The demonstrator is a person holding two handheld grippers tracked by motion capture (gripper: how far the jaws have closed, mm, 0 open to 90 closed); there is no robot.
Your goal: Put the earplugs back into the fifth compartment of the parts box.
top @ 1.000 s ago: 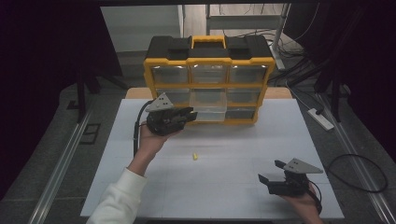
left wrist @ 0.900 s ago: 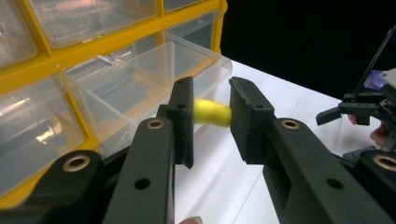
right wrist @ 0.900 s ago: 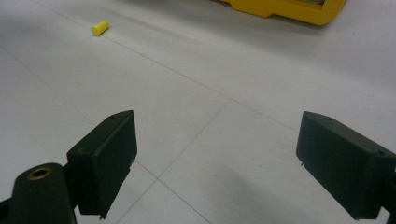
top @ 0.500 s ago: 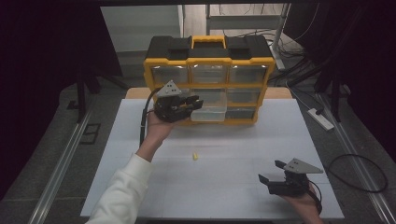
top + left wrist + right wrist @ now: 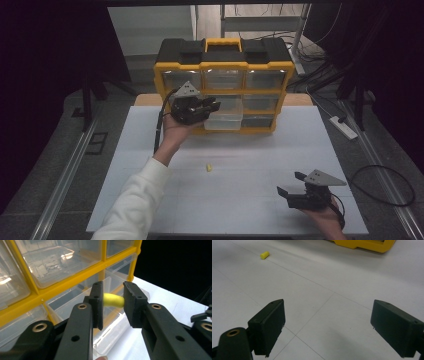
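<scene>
White table (image 5: pixel 250 200); yellow cylinder (image 5: pixel 113 300) crosswise between left tongs (image 5: pixel 113 303).

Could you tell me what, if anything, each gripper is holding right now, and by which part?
The left gripper pinches a small yellow cylinder by its two ends, in front of the pulled-out clear drawer. The right gripper is open, holding nothing.

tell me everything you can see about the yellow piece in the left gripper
The yellow piece is a small, matte, rounded cylinder, foam-like in look. It lies crosswise between the two black jaws of the left gripper, its ends pressed against the inner faces, so only its middle shows. It is held off the table, in front of a pulled-out clear drawer in the yellow organiser; whether it is over the drawer's opening is unclear. Nothing but the jaws touches it.
</scene>
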